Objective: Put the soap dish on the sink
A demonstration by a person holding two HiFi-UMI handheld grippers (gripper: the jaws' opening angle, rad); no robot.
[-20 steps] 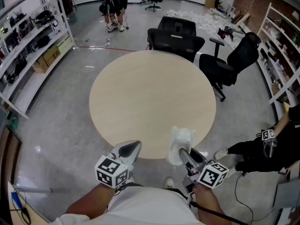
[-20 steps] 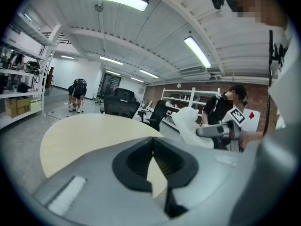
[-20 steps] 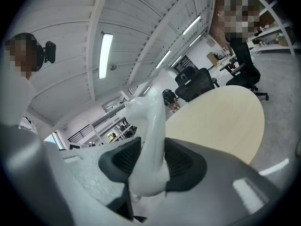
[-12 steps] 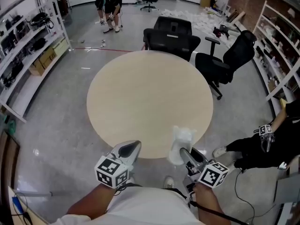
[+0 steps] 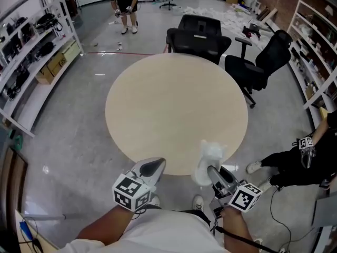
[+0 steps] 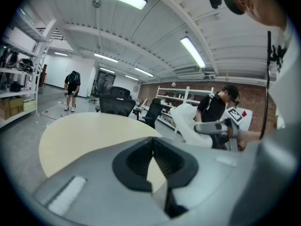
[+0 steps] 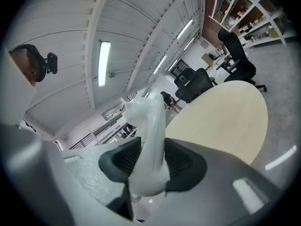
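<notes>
1. The right gripper (image 7: pixel 150 150) is clamped on a white, translucent plastic soap dish (image 7: pixel 148 119). Its two black pads press the dish's lower part from both sides. The dish stands on edge and rises well past the jaw tips.
2. Seen from the head, the soap dish hangs in the air just above the near-right rim of a round, pale beige table (image 5: pixel 174 99). It touches nothing but the gripper.
3. The left gripper (image 6: pixel 153 140) has its jaws drawn together with nothing between them. It hovers at the table's near-left rim, apart from the dish.
4. Two black office chairs (image 5: pixel 200 36) stand at the table's far side. A seated person in dark clothing (image 5: pixel 297 165) is off to the table's right. Open metal shelving (image 5: pixel 31 46) lines the wall to the table's left.
5. No sink shows in any view, and the tabletop is bare. By my reading, the carry to the sink is not yet done.
6. What could go wrong: the pads hold only a narrow strip of smooth plastic, and most of the dish stands free above them. A quick swing or turn could pivot the dish in the grip or slip it out onto the floor. The upright dish could also knock the table rim or a chair on the way. Squeezing harder might flex the thin plastic.
</notes>
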